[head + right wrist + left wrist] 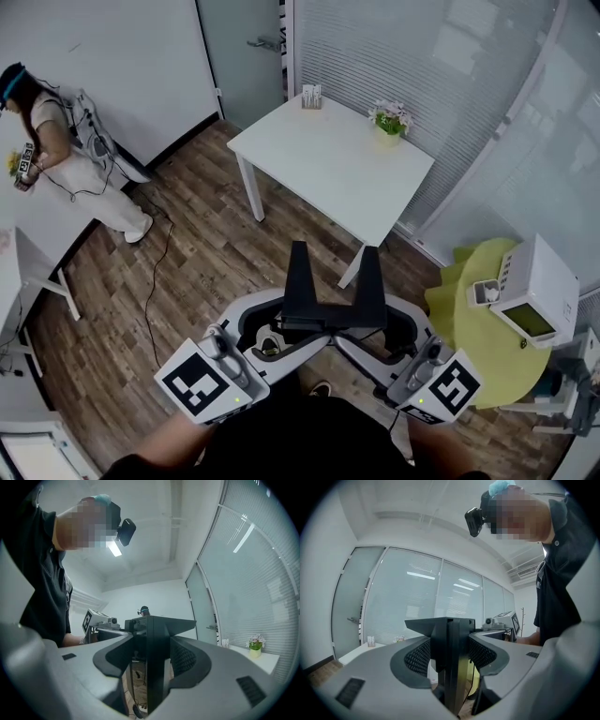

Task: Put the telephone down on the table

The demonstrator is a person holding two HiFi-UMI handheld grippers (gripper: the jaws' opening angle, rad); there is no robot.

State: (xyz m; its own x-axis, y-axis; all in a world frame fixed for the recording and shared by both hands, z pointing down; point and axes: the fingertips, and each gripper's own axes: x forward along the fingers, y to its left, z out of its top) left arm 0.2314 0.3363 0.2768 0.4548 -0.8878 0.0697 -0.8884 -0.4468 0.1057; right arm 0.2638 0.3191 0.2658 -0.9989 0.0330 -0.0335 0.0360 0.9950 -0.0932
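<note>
Nearest the head camera, the left gripper (279, 330) and the right gripper (377, 330) face each other. Their fingers are clenched on opposite sides of the telephone (333, 298). It hangs between them above the wooden floor (187, 272) and touches nothing else. Each gripper view shows its own fingers pressed on a thin black slab seen edge-on.

Telephone: matt black, with a flat base and two tapered arms rising in a wide U. It looks rigid, and no cord is visible.

Step in hand, as judged: the carry, with the set-down not yet begun.

Beyond, well apart, stands the white worktop (328, 164), bare but for a flower pot (390, 122) and a small holder (311, 97) near its far edge. The next move calls for bringing both grippers together over the bare middle. They should lower the telephone level until its base rests there, and only then release it.
</note>
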